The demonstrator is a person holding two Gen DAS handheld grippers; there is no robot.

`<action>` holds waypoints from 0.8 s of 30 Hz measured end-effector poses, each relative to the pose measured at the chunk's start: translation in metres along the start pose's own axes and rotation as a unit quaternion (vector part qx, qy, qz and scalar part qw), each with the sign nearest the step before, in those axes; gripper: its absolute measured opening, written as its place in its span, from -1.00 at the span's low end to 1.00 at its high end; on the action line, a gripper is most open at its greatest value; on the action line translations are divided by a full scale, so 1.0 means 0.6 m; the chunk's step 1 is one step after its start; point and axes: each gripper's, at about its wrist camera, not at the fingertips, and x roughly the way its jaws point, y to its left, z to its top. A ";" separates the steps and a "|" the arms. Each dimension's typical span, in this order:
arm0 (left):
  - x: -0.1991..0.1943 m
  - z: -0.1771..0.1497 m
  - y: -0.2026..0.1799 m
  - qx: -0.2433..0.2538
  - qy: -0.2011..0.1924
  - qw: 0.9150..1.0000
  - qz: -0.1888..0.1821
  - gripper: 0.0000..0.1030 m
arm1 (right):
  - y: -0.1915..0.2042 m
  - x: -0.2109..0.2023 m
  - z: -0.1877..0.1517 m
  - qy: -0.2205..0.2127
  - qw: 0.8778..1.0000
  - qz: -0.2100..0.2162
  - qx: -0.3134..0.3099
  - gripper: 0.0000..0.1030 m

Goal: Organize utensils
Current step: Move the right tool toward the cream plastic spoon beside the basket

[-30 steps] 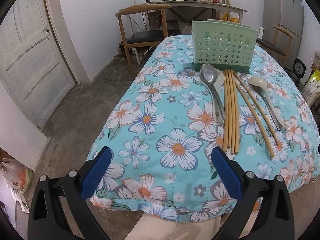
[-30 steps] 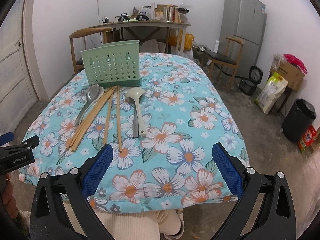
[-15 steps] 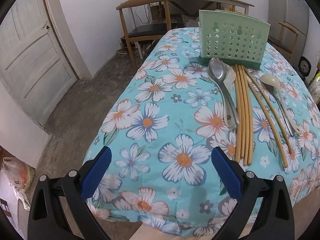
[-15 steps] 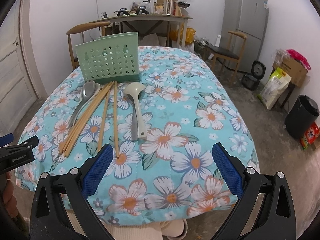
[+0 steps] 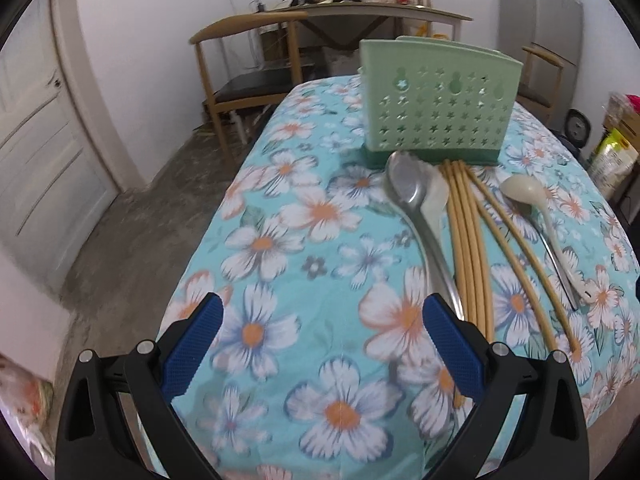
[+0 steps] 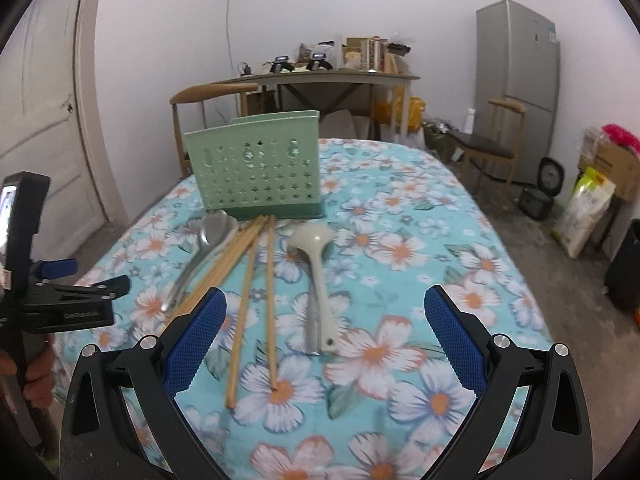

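Observation:
A green perforated utensil holder [image 5: 438,114] [image 6: 256,166] stands upright on the floral tablecloth [image 5: 304,240]. In front of it lie a metal spoon [image 5: 416,216] [image 6: 200,252] over a pale spoon, several wooden chopsticks [image 5: 472,248] [image 6: 256,280], and a cream ladle [image 5: 548,228] [image 6: 316,276] with a metal handle under it. My left gripper [image 5: 322,340] is open over the cloth, its right finger beside the metal spoon's handle. My right gripper [image 6: 324,340] hangs open, straddling two chopstick ends and the ladle handle. Neither holds anything.
Wooden chairs [image 5: 248,64] [image 6: 496,136] and a cluttered desk [image 6: 320,76] stand behind the table. A fridge [image 6: 516,80], bags and a black bin [image 6: 624,264] are at the right. The left gripper's body [image 6: 64,300] and a hand [image 6: 32,376] show at left.
Both grippers have moved forward over the table toward the utensils, which now look larger and nearer. The jaws stayed open and nothing on the table moved.

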 end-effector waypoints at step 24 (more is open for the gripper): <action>0.136 0.151 -0.036 0.054 -0.017 0.982 -0.179 0.36 | -0.016 0.074 -0.006 0.038 0.995 0.079 0.056 0.85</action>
